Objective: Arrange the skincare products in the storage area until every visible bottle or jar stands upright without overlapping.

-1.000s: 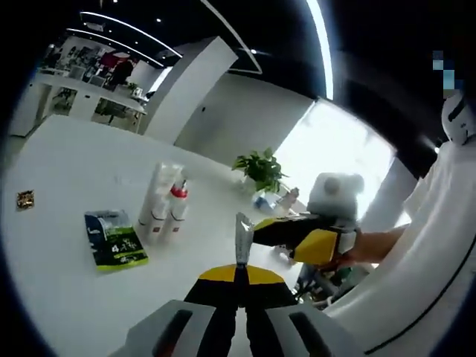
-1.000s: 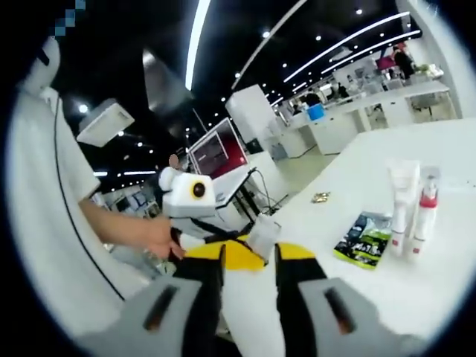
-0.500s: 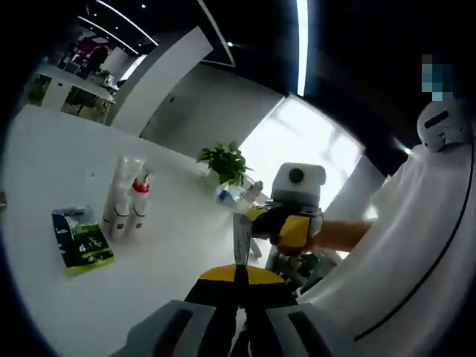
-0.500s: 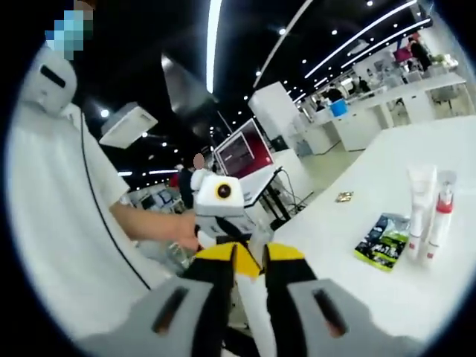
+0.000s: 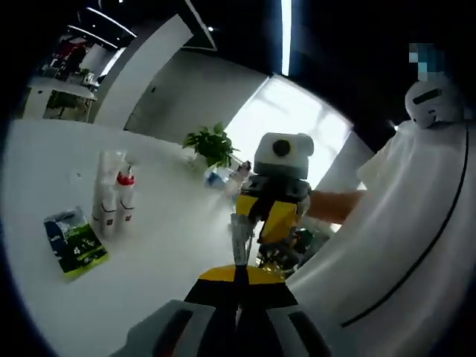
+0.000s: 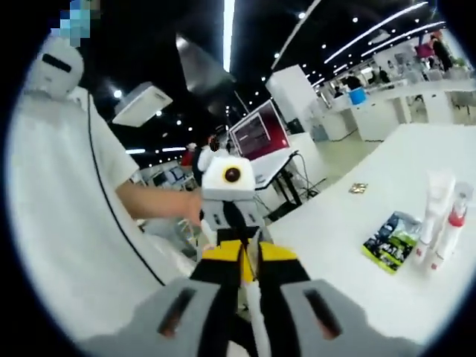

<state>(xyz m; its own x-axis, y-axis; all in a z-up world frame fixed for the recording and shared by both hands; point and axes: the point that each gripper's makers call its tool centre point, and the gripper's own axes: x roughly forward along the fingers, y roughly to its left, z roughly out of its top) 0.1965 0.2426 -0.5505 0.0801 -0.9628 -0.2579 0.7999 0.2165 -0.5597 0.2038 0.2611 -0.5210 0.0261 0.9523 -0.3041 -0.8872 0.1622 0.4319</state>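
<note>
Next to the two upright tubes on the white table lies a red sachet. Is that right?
Not quite: the sachet is green and dark, not red, as the left gripper view shows. It does lie flat on the white table beside the two upright tubes.

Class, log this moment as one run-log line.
left gripper: shut on thin white tube | right gripper: shut on same tube | white table: two upright white tubes, green sachet

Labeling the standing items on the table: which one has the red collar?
The slimmer spray bottle, with a red collar under its clear cap. The white tube touching it is taller and wider with no red; the green sachet lies flat.
</note>
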